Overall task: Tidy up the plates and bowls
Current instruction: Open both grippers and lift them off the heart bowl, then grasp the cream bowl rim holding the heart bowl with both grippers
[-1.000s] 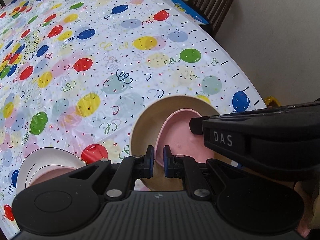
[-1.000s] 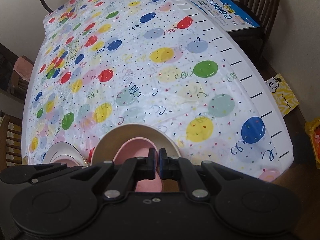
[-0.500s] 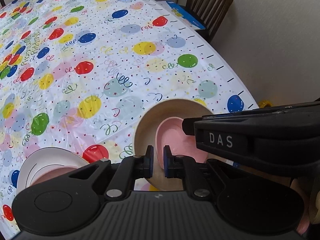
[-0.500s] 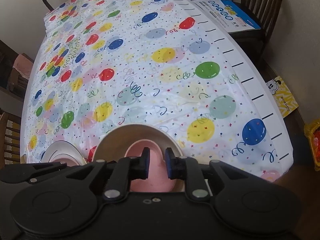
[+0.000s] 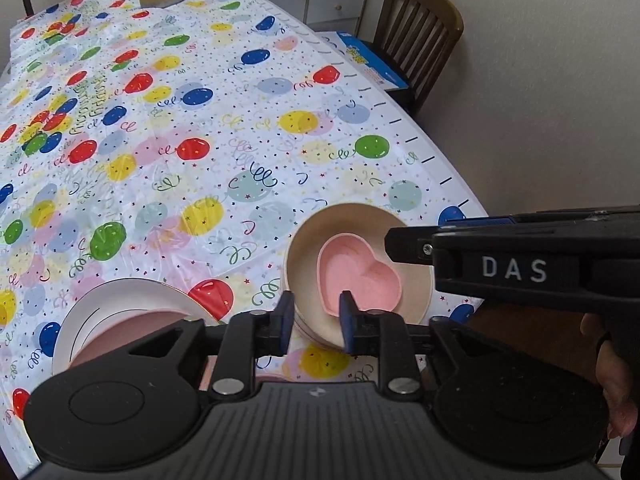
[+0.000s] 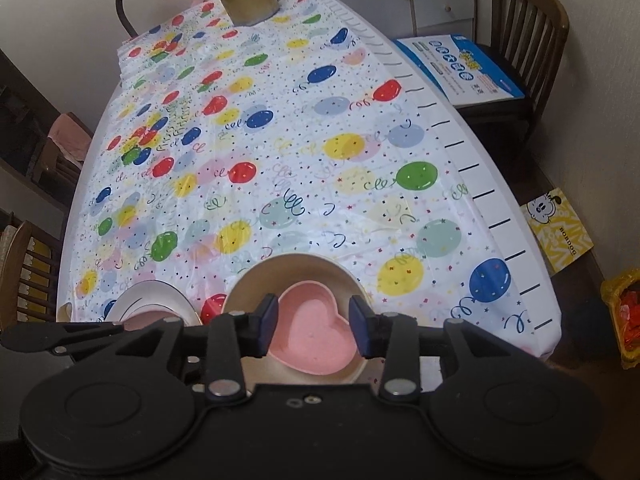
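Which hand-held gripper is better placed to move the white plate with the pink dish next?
Probably the left hand-held gripper: it is open, and the white plate with the pink dish lies nearer its side. The right hand-held gripper is open over the pink heart-shaped dish in the beige round bowl.

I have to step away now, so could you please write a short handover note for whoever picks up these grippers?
Left gripper: open, holding nothing, above the table's near edge.
Right gripper: open, empty, above the pink heart-shaped bowl.
That bowl sits inside the beige round bowl, which seems to top a small stack.
To the left, a white plate holds a pink dish.
Done: heart bowl nested.
Left: possibly combining the two piles; I cannot tell the intended final layout.
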A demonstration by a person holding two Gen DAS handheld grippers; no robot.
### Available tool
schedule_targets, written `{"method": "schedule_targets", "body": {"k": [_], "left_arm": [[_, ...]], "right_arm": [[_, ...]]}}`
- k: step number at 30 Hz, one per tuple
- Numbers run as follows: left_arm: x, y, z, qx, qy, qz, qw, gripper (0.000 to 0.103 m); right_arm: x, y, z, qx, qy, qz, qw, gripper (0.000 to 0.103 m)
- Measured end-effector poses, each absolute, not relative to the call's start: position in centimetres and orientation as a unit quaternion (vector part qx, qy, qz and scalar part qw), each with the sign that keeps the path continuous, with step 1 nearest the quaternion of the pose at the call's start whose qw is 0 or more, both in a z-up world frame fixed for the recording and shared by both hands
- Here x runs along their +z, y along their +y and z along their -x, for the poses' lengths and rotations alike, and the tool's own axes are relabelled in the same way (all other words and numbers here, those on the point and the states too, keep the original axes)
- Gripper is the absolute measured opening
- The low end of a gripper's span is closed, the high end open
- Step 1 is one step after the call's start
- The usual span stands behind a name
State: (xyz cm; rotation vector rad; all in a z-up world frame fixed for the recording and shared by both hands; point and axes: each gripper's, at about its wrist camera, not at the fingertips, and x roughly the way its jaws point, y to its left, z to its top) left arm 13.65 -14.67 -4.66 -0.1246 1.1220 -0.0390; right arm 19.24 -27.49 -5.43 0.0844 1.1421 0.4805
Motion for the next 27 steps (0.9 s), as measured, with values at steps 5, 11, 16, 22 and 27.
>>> {"method": "schedule_targets", "body": {"k": [5,11,16,22,27], "left_arm": [[-3.1,-14.6,-12.4,-0.014,0.510,0.062,0.858,0.056],[-1.6,-14.4,-11.6,-0.008,0.491,0.068,0.869,0.057],[-0.7,-14.3,-11.2,-0.003,0.469,0.074,0.880,0.067],[-0.6,-14.6,-11.6,0.013,0.457,0.082,0.885,0.073],[-1.5,-14.9,-11.7,0.042,0.456,0.105,0.883,0.074]], "right_arm": [[-4.2,-28.4,-18.0,0.231,0.520,-0.041,0.821,0.055],[-2.4,-29.6,-16.6,0.235,0.493,-0.037,0.837,0.074],[-1.1,-30.3,-16.3,0.254,0.476,-0.031,0.841,0.084],[0.0,-30.7,-16.6,0.281,0.452,-0.021,0.846,0.099],[-0.1,-30.9,-17.7,0.307,0.448,-0.006,0.840,0.102]]}}
